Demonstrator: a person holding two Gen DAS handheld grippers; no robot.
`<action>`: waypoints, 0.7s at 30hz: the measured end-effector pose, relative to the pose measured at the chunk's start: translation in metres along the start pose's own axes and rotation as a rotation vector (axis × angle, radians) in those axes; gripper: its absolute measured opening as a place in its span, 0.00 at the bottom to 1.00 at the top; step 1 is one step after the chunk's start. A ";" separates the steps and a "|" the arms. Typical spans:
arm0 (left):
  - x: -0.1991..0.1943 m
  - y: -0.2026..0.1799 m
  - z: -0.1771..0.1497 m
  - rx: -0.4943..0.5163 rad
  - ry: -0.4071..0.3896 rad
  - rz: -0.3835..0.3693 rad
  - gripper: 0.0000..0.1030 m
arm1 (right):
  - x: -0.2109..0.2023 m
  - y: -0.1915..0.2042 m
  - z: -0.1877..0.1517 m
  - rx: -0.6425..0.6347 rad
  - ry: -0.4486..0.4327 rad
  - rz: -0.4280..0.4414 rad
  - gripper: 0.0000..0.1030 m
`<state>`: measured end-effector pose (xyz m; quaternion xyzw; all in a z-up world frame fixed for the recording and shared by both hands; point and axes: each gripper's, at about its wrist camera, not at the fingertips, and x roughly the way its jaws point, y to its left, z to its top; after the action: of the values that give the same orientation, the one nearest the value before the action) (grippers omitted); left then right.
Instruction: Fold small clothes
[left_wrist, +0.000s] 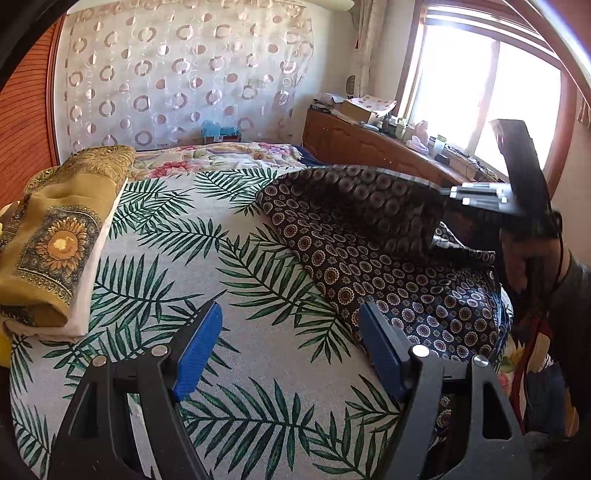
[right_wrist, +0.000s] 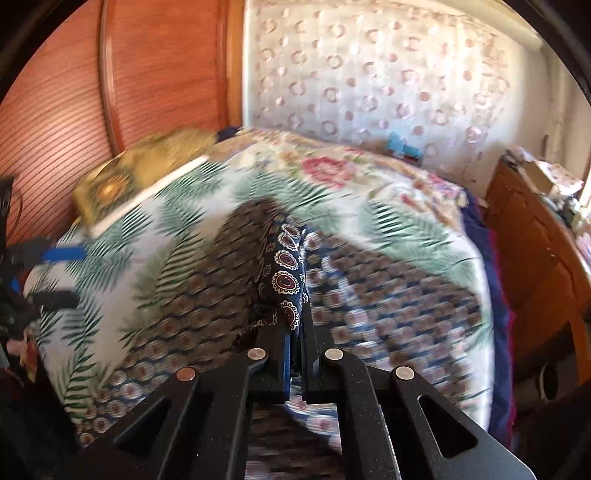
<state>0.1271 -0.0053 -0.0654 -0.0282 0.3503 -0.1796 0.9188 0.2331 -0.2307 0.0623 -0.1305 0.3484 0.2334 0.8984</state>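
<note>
Toward the bed's (left_wrist: 258, 369) right edge lies the dark cloth (left_wrist: 388, 266), one corner lifted, pinched by the right hand-held gripper (right_wrist: 295, 332); the left hand-held gripper (left_wrist: 290, 354) hangs wide just left of its near hem.

1. A bed (left_wrist: 258, 369) wears a palm-leaf cover.
2. A ring-patterned curtain (left_wrist: 184, 74) hangs behind.
3. Bright window (left_wrist: 480, 92) above a cluttered wooden cabinet (left_wrist: 369, 144).
4. Ribbed wooden panel (right_wrist: 55, 122) at left.

no readable text or labels anywhere.
</note>
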 end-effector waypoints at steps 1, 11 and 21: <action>0.004 0.000 0.001 0.001 0.006 0.000 0.75 | -0.001 -0.012 0.005 0.007 -0.003 -0.019 0.03; 0.042 -0.008 0.016 0.022 0.066 -0.011 0.75 | 0.037 -0.097 0.039 0.060 0.045 -0.126 0.03; 0.080 -0.015 0.032 0.057 0.125 -0.024 0.75 | 0.068 -0.127 0.050 0.132 0.088 -0.227 0.27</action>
<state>0.1983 -0.0498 -0.0897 0.0050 0.4013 -0.2019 0.8934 0.3707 -0.2972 0.0607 -0.1199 0.3852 0.1010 0.9094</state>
